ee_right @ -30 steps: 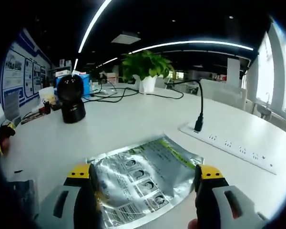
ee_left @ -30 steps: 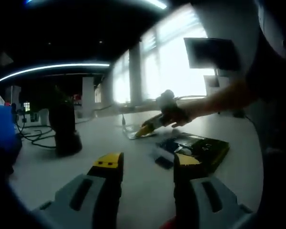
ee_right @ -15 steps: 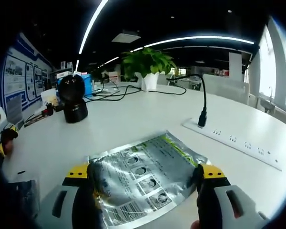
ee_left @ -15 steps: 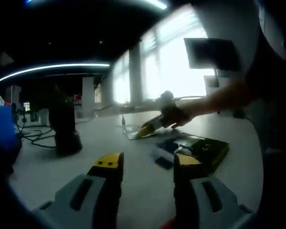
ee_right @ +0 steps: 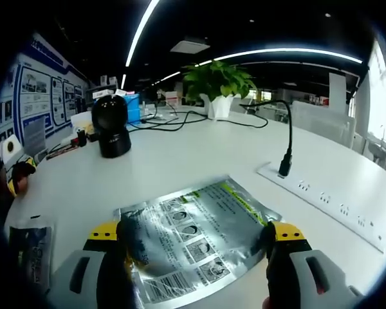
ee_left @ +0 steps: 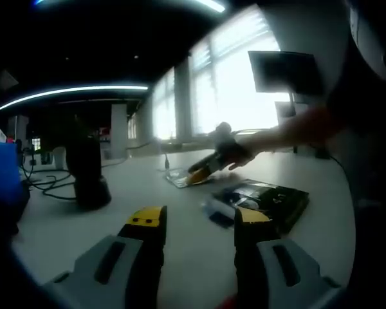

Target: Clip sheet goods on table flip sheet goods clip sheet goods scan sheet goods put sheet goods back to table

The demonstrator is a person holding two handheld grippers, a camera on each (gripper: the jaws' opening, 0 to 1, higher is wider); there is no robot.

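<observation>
The white table (ee_right: 199, 158) stands in a dim office with long ceiling lights; on it are a black scanner (ee_right: 112, 127) at 10 o'clock, a potted plant (ee_right: 217, 87) at 12 and a white power strip (ee_right: 328, 199) at 3. The silver foil pouch (ee_right: 190, 235) lies flat between the spread jaws of the right gripper (ee_right: 196, 248), its long axis running from 7 to 1 o'clock. In the left gripper view the left gripper (ee_left: 194, 225) is also spread and holds nothing, above bare table.

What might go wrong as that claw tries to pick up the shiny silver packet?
The silver packet lies flat on the white table between the right gripper's spread fingers, so they may slide over the slick foil or only crumple it. Once lifted, a swing could hit the power strip and its plugged-in cable nearby. The black scanner stands across the table, so the packet could slip on the way.
</observation>
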